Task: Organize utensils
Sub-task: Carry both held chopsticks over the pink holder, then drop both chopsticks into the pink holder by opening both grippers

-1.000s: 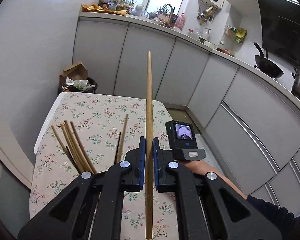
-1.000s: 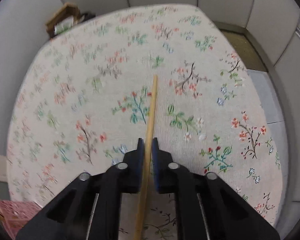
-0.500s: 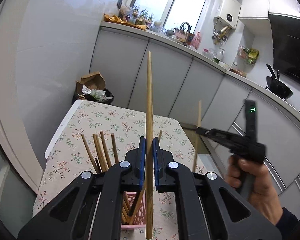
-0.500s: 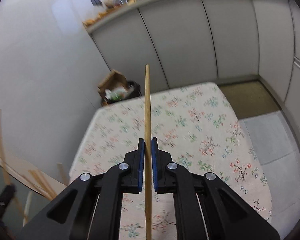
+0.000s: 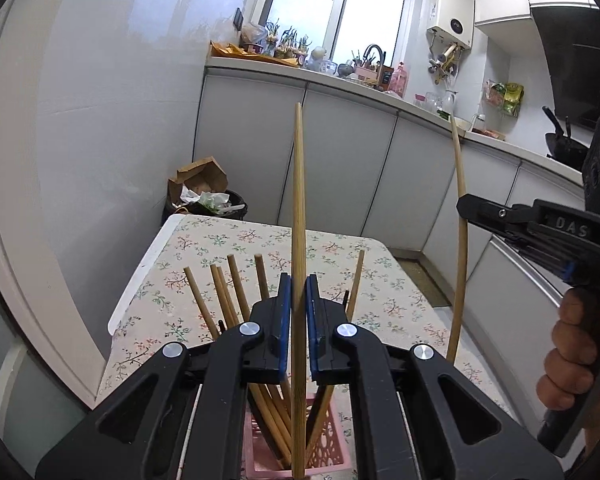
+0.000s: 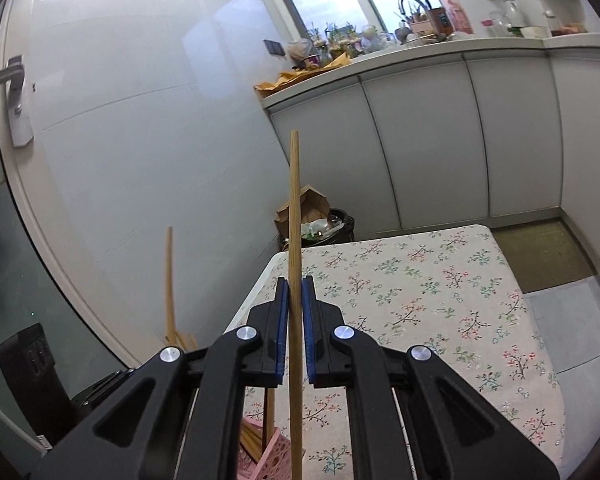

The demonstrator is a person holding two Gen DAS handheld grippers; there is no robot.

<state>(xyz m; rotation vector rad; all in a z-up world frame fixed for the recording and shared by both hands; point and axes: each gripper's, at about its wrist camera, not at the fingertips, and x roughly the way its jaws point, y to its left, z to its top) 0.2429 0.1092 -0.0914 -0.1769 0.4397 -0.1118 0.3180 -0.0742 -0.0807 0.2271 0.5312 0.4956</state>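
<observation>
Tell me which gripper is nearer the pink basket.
Left. The left gripper hovers right above the pink basket, chopstick over it; the right gripper is off to its side.

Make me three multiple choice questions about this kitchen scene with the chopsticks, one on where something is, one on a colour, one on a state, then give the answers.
1. Where is the bin with the cardboard box?
A. On the counter
B. On the floor beyond the table's far end
C. Under the window

2. What colour is the chopstick basket?
A. Pink
B. Green
C. Black

3. What is the left gripper doing?
A. Open, empty
B. Shut on a chopstick
C. Gripping the basket

Answers:
1 B: the bin stands past the table.
2 A: the basket is pink.
3 B: the left gripper clamps an upright chopstick.
</observation>
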